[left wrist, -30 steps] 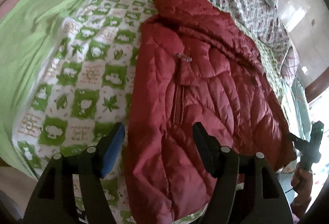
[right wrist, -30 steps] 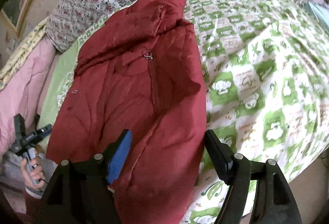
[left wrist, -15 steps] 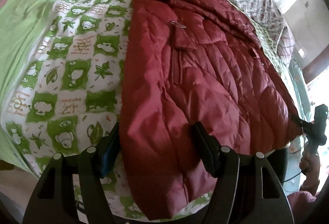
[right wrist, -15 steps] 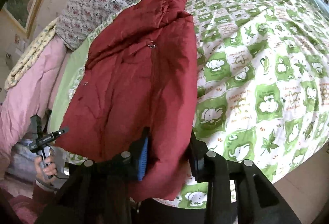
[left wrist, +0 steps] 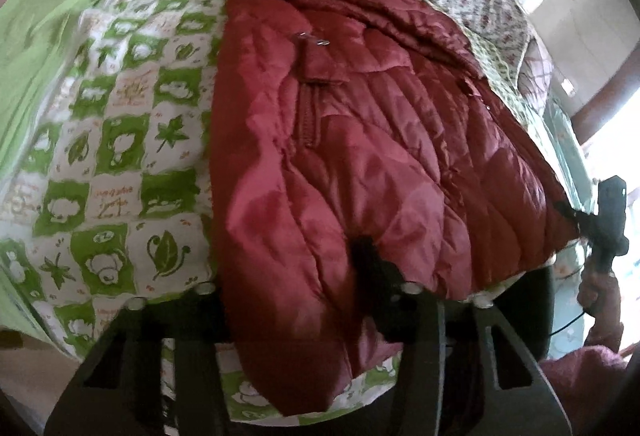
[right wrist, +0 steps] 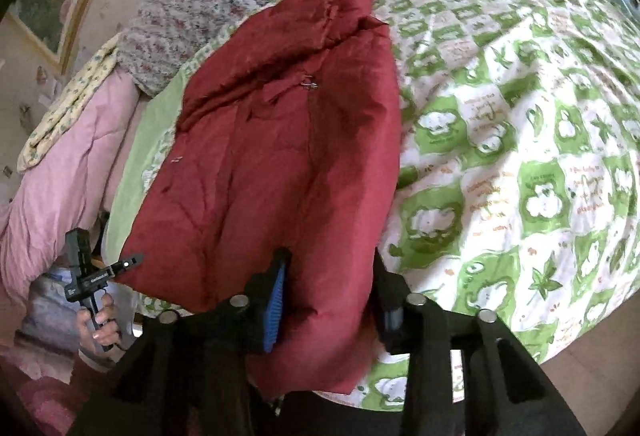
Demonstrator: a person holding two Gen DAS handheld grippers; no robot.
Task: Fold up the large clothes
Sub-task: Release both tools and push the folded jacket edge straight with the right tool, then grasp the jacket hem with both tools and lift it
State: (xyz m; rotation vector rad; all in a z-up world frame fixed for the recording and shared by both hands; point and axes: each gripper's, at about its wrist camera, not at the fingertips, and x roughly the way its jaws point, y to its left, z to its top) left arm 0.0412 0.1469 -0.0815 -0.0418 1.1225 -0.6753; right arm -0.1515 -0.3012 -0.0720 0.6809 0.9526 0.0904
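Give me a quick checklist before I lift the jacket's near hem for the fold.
1. Left gripper on the red jacket: ok, its jaws have just been closing and the hem bunches between the fingers.
2. Right gripper on the hem: ok, it has just closed with fabric pinched between the fingers.
3. Both grips at the near edge: ok.
4. Jacket flat on the green checked quilt: ok, some wrinkles.
5. Zipper fully closed: cannot tell.
6. Sleeves tucked in: cannot tell.
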